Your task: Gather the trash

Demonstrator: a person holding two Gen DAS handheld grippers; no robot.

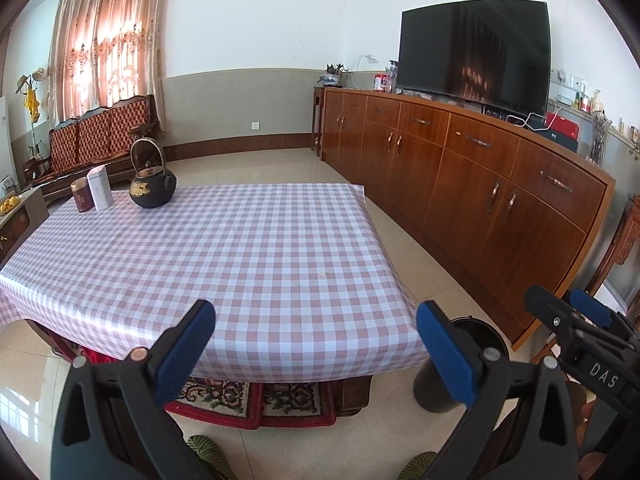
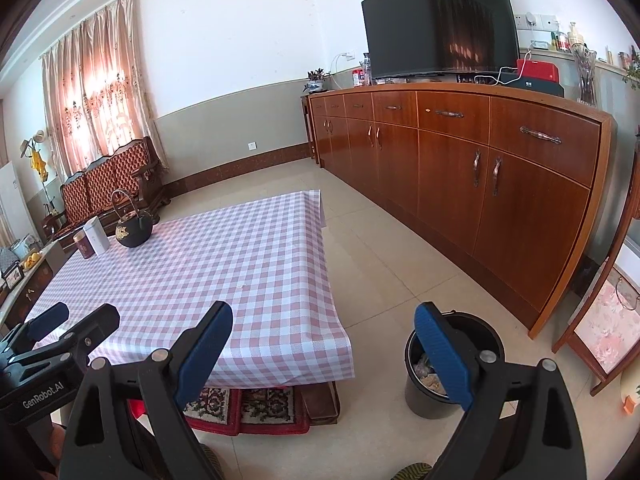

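Observation:
A black trash bucket (image 2: 428, 400) stands on the tiled floor by the table's near right corner, with crumpled scraps (image 2: 423, 370) inside it. In the left wrist view the bucket (image 1: 432, 396) shows partly behind my right finger. My left gripper (image 1: 316, 340) hangs open over the near edge of the checked tablecloth (image 1: 248, 248), nothing between its blue pads. My right gripper (image 2: 324, 340) is open too, empty, one finger before the cloth and the other in front of the bucket. Each gripper shows in the other's view, the right gripper (image 1: 564, 304) and the left gripper (image 2: 80, 316). I see no loose trash on the cloth.
A black iron teapot (image 1: 152, 188), a white box (image 1: 100, 190) and a dark red tin (image 1: 81, 198) stand at the table's far left. A long wooden sideboard (image 1: 460, 184) with a television (image 1: 476, 48) runs along the right. A red rug (image 2: 248, 408) lies under the table.

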